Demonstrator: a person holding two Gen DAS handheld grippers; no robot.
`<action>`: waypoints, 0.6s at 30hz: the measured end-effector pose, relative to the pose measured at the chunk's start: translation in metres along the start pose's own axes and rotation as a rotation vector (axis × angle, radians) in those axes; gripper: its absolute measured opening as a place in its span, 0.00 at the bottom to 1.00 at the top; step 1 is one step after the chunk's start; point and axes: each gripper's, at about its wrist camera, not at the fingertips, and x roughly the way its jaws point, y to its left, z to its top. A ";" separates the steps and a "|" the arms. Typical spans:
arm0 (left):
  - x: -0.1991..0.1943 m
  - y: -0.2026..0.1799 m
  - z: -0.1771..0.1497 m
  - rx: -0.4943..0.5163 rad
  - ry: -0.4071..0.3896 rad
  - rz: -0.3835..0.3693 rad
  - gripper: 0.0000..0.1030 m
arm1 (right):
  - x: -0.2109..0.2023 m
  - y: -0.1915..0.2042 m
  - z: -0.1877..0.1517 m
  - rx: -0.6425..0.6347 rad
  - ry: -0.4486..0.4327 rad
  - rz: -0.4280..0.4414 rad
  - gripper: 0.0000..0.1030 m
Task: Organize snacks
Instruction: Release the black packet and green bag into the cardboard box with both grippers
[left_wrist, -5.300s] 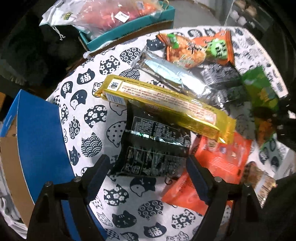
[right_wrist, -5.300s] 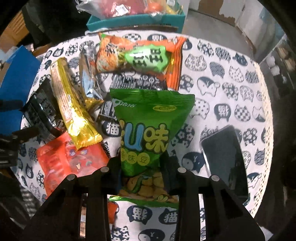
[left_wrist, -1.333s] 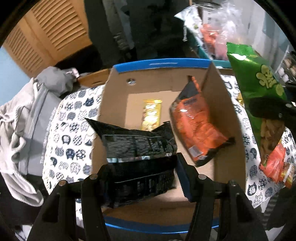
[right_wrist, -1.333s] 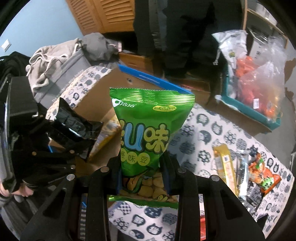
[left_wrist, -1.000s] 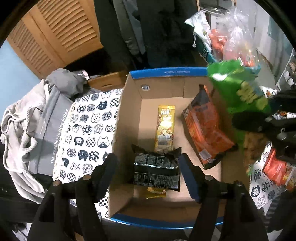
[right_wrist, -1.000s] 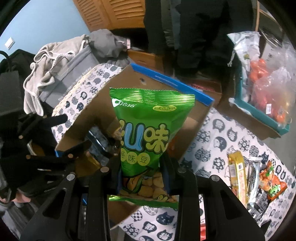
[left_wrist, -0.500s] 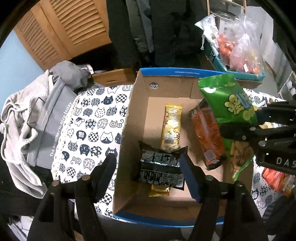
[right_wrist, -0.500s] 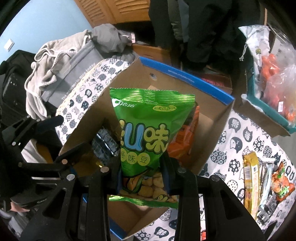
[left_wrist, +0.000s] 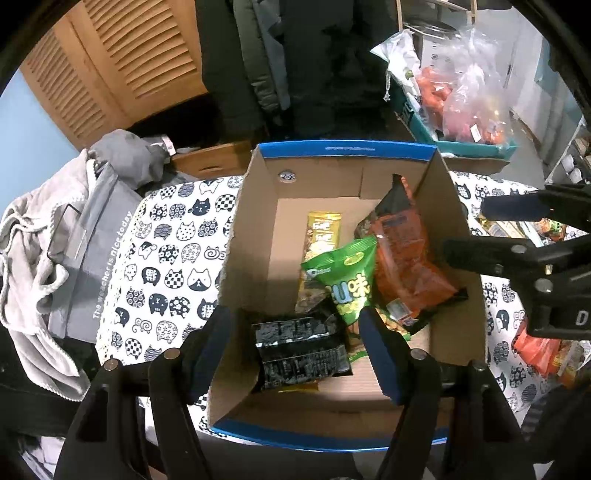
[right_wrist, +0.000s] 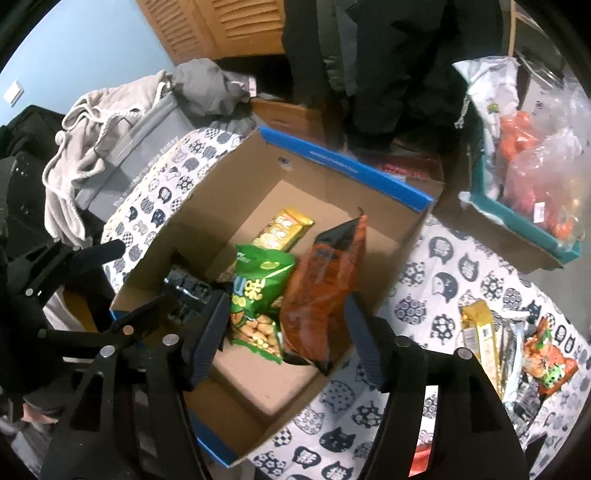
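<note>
Dropped green snack bag (left_wrist: 345, 286) lies crumpled in box (left_wrist: 255, 229).

1. A pale blue wall (right_wrist: 74, 48) stood behind, with a white switch plate (right_wrist: 14, 92).
2. Wooden louvred doors (left_wrist: 122, 62) adjoined it.
3. The cat-print cloth (left_wrist: 166, 258) covered the desk.
4. Dark coats, possibly, hung (left_wrist: 314, 55) behind.
</note>
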 end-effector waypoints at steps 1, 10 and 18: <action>0.000 -0.002 0.000 0.003 0.002 -0.006 0.70 | -0.003 -0.002 -0.002 0.004 -0.002 -0.006 0.68; -0.007 -0.025 0.001 0.044 0.000 -0.053 0.70 | -0.028 -0.015 -0.020 0.022 -0.013 -0.041 0.74; -0.016 -0.058 0.001 0.108 -0.005 -0.113 0.75 | -0.049 -0.037 -0.046 0.028 -0.015 -0.092 0.75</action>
